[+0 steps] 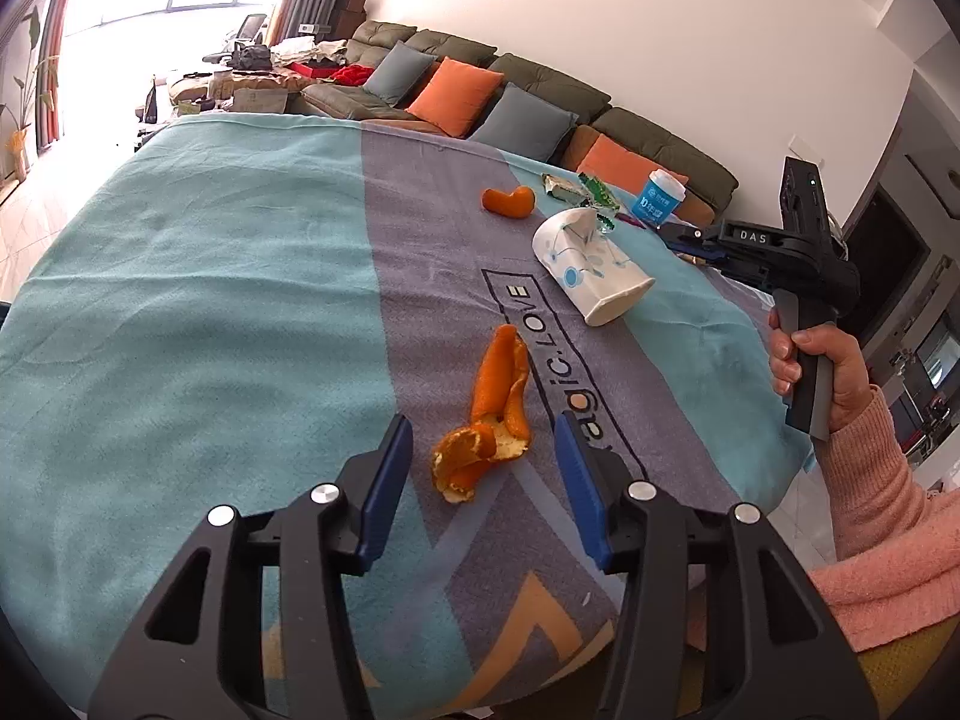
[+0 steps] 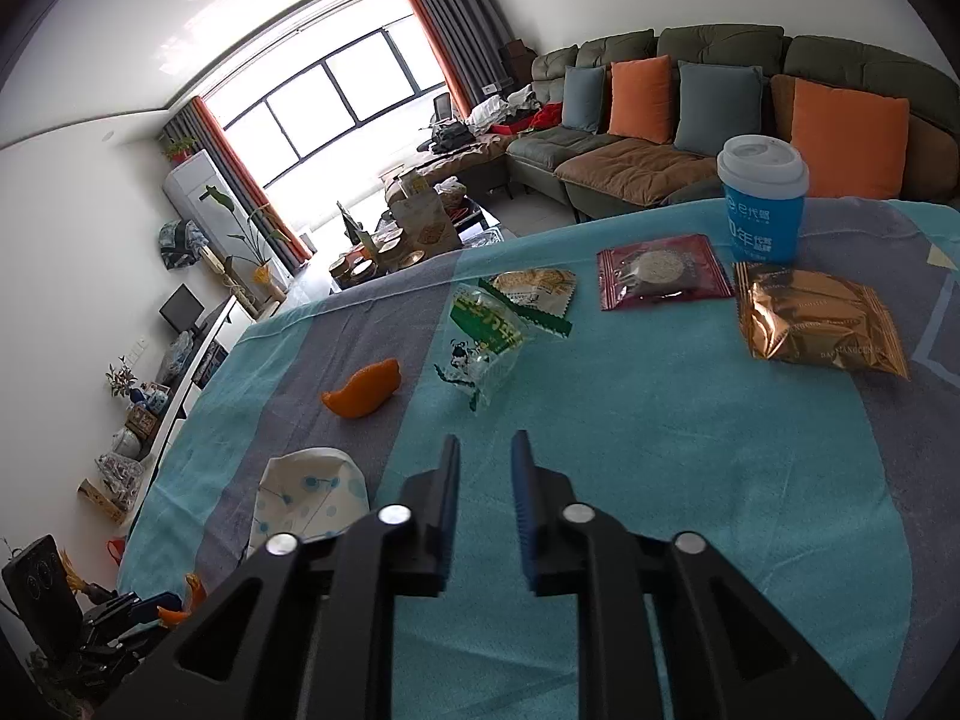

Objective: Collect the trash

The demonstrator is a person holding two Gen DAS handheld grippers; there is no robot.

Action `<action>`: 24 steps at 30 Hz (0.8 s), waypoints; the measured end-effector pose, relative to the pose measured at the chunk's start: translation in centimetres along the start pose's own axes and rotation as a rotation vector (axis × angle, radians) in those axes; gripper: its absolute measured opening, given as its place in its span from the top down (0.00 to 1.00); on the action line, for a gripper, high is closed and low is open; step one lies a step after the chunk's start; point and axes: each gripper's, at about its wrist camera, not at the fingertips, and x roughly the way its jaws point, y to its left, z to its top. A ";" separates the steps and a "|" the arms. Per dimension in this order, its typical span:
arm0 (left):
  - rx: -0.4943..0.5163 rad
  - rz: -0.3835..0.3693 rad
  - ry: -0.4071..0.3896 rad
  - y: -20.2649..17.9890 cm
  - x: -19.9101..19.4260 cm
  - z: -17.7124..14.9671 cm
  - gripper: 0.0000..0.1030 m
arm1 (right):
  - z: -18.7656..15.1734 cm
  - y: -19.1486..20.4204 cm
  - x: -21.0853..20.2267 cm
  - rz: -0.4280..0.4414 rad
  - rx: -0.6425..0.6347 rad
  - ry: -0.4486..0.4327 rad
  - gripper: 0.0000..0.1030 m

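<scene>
Blanket-covered table (image 1: 210, 300), far edge cut off: left gripper (image 1: 483, 450) released, straddling orange peel (image 1: 486, 420); right gripper (image 2: 485, 450) parted, grasping nothing, short of green wrapper (image 2: 486, 336); crumpled paper cup (image 2: 309, 501) half hidden.

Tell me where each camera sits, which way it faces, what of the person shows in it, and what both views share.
Left wrist: sits on the left gripper, looking down across the blanket-covered table toward the sofa; its open jaws straddle the long orange peel; the right hand, pink sleeve and right gripper show at right.
Right wrist: sits on the right gripper, facing window and sofa over the snack wrappers; jaws open, empty.
Shared: crushed paper cup, small orange peel, blue cup.
</scene>
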 end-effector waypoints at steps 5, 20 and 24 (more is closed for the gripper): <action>-0.025 -0.012 0.005 0.3 0.4 0.2 0.68 | 1.7 -0.3 2.5 0.046 0.065 0.018 0.58; -0.021 0.000 0.002 0.0 0.5 0.0 0.88 | 2.7 -2.0 6.6 0.090 0.207 0.050 0.84; -0.011 0.020 -0.023 0.0 -0.3 0.3 0.88 | 2.5 -1.1 5.3 0.090 0.177 0.018 0.85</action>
